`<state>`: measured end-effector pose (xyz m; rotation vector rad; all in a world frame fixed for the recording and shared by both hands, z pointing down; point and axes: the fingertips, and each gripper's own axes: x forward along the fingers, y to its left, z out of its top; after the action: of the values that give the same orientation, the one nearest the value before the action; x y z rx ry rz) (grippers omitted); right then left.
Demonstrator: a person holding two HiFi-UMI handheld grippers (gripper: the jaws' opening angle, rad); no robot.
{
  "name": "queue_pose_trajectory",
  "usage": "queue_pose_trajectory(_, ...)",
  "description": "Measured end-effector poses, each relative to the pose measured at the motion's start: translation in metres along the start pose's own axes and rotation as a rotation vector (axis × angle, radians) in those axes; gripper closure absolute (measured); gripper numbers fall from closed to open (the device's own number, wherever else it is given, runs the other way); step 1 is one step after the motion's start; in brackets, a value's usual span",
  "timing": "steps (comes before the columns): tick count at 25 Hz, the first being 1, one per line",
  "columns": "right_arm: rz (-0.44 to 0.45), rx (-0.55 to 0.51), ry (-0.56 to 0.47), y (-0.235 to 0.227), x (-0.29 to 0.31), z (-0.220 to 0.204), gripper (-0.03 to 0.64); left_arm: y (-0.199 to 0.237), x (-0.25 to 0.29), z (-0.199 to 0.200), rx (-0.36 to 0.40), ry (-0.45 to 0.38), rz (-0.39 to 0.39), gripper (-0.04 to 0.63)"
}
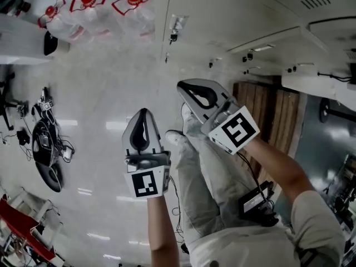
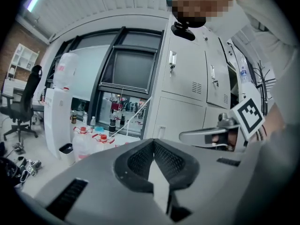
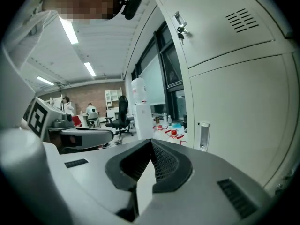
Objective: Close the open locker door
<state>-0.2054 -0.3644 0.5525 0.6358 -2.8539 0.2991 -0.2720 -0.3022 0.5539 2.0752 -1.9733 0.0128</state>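
A row of pale grey locker doors (image 1: 222,15) runs along the top of the head view. In the left gripper view the lockers (image 2: 187,78) stand ahead and to the right, and the near doors with their small handles (image 2: 172,60) look flush. Further right a dark gap (image 2: 233,78) shows between panels; I cannot tell if that is the open door. My left gripper (image 1: 143,111) (image 2: 153,142) is shut and holds nothing. My right gripper (image 1: 181,86) (image 3: 151,141) is shut too, empty, with a locker door (image 3: 234,107) and its recessed handle (image 3: 202,136) close on its right.
Large water jugs with red caps (image 1: 89,1) (image 2: 91,137) stand on the floor by a white water dispenser (image 2: 58,111). Cables and gear (image 1: 44,143) lie at the left. Brown wooden slats (image 1: 267,110) sit at the right, and an office chair (image 2: 23,102) stands far left.
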Motion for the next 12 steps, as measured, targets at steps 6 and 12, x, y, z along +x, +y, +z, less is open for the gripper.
queue_pose_trajectory(6, 0.117, 0.02, 0.079, 0.026, -0.073, 0.034, 0.591, 0.004, -0.061, 0.029, -0.068, -0.009, 0.09, 0.588)
queue_pose_trajectory(12, 0.127, -0.029, 0.006, 0.028, -0.103, 0.113, 0.591, 0.012, -0.085, 0.108, -0.045, -0.126, 0.117, 0.588)
